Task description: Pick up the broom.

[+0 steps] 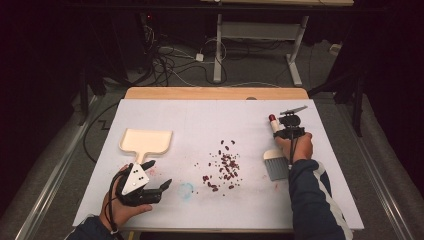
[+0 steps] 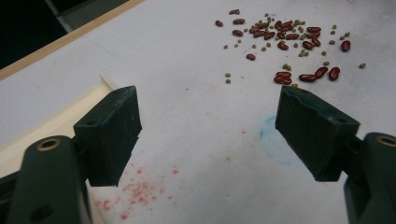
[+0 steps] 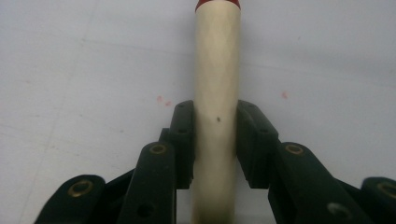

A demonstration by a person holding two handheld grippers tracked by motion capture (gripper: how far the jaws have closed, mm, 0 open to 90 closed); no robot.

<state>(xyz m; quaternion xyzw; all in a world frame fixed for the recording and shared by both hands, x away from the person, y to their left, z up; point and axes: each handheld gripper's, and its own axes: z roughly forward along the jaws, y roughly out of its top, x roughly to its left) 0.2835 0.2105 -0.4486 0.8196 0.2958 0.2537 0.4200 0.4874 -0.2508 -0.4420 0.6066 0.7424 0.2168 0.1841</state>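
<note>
Dark red beans [image 1: 223,167] and small green ones [image 2: 289,42] lie scattered at the middle of the white sheet. A cream dustpan [image 1: 146,140] lies at the left, its handle toward me, and its edge [image 2: 51,126] shows beside my left jaw. My left gripper [image 1: 159,173] [image 2: 208,121] is open and holds nothing, just below the dustpan's handle. At the right is a brush with grey bristles [image 1: 276,165] and a cream handle [image 3: 217,70] tipped in red [image 1: 272,118]. My right gripper [image 1: 290,131] [image 3: 216,126] is shut on that handle, both jaws pressed against it.
A faint blue ring stain [image 1: 186,190] and red speckles [image 2: 140,189] mark the sheet near the left gripper. The wooden table edge [image 1: 215,93] runs along the far side. Cables [image 1: 170,62] and a desk frame [image 1: 218,45] stand on the floor beyond.
</note>
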